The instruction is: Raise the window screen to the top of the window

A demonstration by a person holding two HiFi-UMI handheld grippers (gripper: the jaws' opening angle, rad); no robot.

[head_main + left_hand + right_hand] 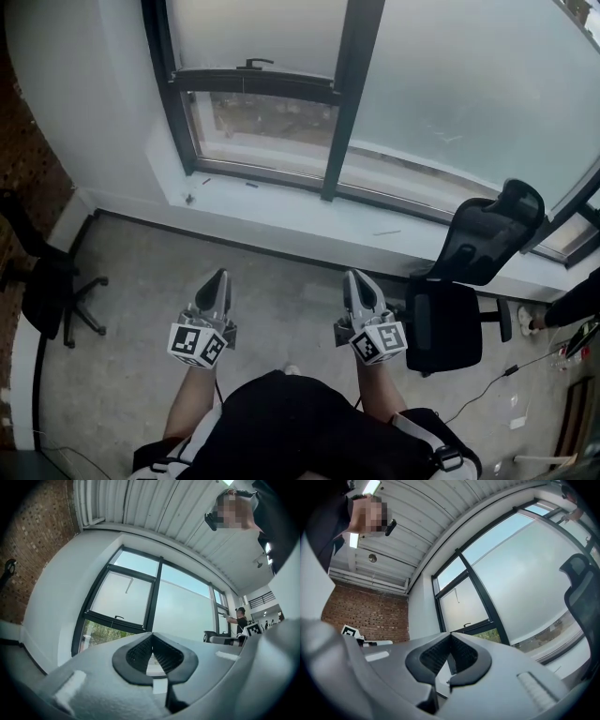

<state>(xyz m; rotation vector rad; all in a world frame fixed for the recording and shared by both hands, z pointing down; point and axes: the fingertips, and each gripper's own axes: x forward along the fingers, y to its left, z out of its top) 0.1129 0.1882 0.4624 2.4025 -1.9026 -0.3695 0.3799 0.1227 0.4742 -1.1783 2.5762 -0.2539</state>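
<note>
Grey floor (131, 366) is seen running up to a white sill under the big window (342, 103). Its frosted window screen (450, 84) is drawn down over most of the glass in the upper frame, with a clear strip left along the bottom. Both forearms are stretched forward side by side at lower centre. The left gripper (221, 275) and right gripper (353, 275) are aimed at the window, well apart from it, each pressed together on nothing. An office chair (469, 272) is parked at right.

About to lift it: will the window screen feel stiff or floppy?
The window screen looks thin and translucent, so probably light and floppy. The dark bar at its lower edge looks rigid; pushing there, by the small handle, may lift it evenly.
</note>
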